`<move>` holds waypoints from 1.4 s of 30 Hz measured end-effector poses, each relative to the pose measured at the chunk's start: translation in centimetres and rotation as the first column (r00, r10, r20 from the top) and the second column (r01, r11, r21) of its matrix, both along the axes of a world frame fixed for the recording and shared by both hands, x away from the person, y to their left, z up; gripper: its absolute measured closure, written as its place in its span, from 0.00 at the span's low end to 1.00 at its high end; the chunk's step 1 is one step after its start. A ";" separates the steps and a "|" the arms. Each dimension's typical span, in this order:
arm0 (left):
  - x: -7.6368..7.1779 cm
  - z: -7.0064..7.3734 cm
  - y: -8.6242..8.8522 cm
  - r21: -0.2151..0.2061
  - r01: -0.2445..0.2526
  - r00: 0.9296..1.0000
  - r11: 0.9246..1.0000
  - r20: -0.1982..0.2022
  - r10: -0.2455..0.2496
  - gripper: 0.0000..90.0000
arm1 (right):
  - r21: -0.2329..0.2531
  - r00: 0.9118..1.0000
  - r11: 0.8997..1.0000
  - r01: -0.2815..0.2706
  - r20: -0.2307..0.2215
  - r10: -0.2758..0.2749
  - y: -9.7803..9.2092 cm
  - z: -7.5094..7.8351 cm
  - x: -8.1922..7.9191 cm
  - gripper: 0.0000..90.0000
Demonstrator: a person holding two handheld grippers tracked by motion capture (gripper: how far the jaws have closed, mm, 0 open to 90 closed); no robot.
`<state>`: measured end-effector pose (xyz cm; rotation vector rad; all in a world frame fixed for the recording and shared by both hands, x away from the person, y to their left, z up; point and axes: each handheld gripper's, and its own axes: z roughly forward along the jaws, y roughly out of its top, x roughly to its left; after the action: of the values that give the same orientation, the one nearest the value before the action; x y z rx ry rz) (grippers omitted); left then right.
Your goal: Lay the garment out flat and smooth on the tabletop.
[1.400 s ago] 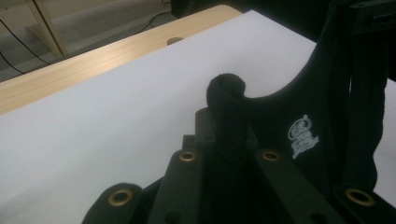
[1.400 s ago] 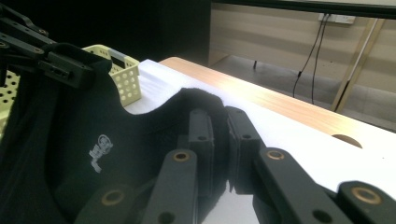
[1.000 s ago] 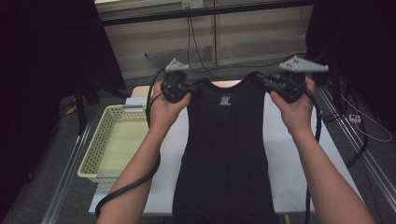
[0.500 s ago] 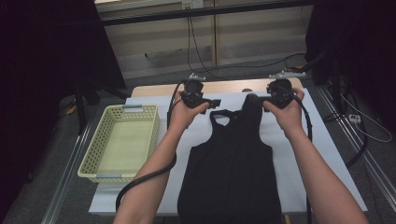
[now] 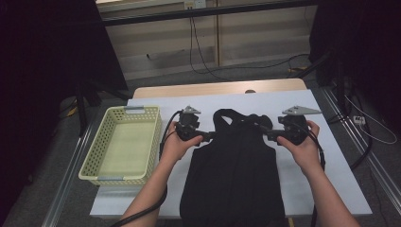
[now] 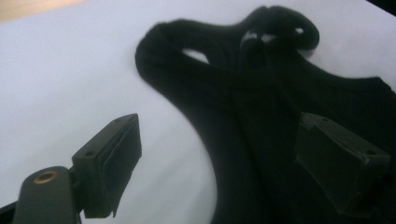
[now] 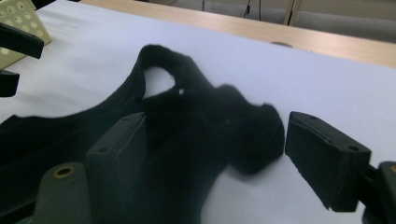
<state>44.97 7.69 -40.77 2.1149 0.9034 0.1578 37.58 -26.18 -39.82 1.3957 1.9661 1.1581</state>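
Both pairs of black fingers stand spread, gripping nothing: the left gripper (image 5: 204, 135) has one finger (image 6: 108, 158) over bare white sheet and the other above the dark cloth, while the right gripper (image 5: 272, 135) straddles the bunched shoulder strap. Between them the black sleeveless fabric top (image 5: 236, 175) lies flat on the white-covered table (image 5: 326, 156), its neck toward the far edge, its hem reaching the near edge. Open sheet runs beyond the straps and to the right — the left side is bounded by the pale yellow perforated plastic basket (image 5: 94, 163). Forearms enter from below, hands angled inward.
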 end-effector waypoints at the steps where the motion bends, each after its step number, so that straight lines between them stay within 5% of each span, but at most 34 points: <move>1: -0.2 -0.2 0.2 -0.001 -0.001 1.000 1.000 -0.004 0.001 0.16 | 0.000 1.000 1.000 -0.008 -0.011 0.008 -0.1 -0.6 -0.6 0.24; 13: -3.3 -2.4 1.7 0.033 0.017 1.000 0.999 -0.015 -0.016 0.16 | -0.044 0.998 0.999 -0.008 -0.058 0.005 -0.4 -4.7 -5.1 0.33; 29: -6.6 -3.3 3.9 0.025 0.013 1.000 1.000 0.005 -0.013 0.16 | -0.090 0.988 0.995 -0.048 -0.151 0.034 0.3 -5.7 -8.9 0.59; 33: -7.4 -3.4 4.1 0.024 0.004 1.000 1.000 0.008 -0.004 0.16 | -0.094 0.987 0.993 -0.077 -0.151 0.062 0.8 -5.7 -9.4 0.61; 35: -7.5 -3.3 4.2 0.030 0.016 1.000 0.999 0.013 -0.017 0.16 | -0.122 0.992 0.991 -0.057 -0.115 0.043 0.7 -5.3 -9.8 0.61; 37: -7.5 -3.2 4.3 0.022 0.014 1.000 1.000 0.016 -0.014 0.16 | -0.098 0.996 0.995 -0.017 -0.084 0.009 0.0 -4.8 -9.7 0.61; 42: -7.4 -2.9 4.3 0.008 0.010 1.000 1.000 0.018 -0.010 0.16 | -0.109 0.996 0.994 0.028 -0.083 -0.037 -1.0 -5.0 -9.0 0.61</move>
<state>37.60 11.98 -43.72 2.1222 0.8831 0.1752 28.60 -27.13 -44.83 1.4365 2.0245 0.9778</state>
